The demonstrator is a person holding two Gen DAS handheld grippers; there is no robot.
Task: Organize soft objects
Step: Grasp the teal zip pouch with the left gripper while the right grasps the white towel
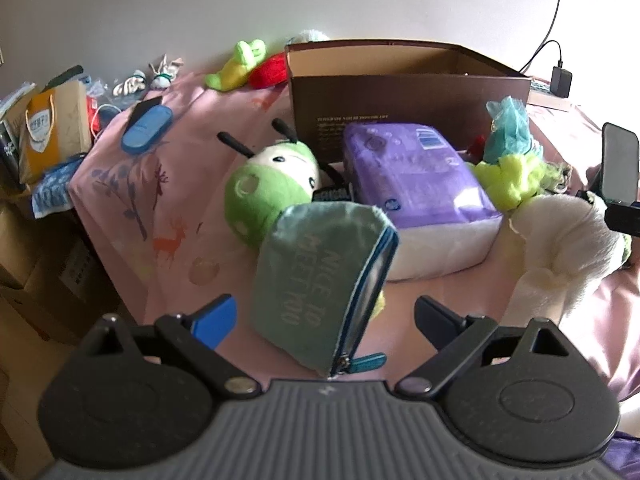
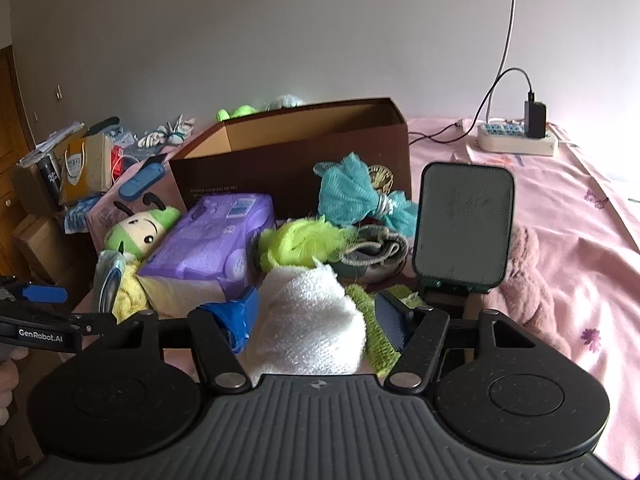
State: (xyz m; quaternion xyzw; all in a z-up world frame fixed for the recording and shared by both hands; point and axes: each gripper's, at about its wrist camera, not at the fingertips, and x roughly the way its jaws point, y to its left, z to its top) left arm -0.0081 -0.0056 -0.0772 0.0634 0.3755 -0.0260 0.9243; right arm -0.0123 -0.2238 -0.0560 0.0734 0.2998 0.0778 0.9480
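Clearly both tools gape: the left tool [image 1: 324, 316] straddles a standing teal zip pouch [image 1: 320, 280] on the bed, the right tool [image 2: 316, 316] flanks a white towel roll [image 2: 316, 316]. Careless closing could topple the pouch.

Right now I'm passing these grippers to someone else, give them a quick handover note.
Left gripper: open, jaws either side of the teal zip pouch, pads not touching it.
Right gripper: jaws around the white towel roll; whether the pads press on it I can't tell.
On the pink bedspread in front of the brown cardboard box: green bug plush, purple tissue pack, neon-green fluffy piece, turquoise mesh bath pouf.
Done: nothing seen in the box, though its floor is hidden.
Left: probably move the soft things into the box, starting with pouch and towel.
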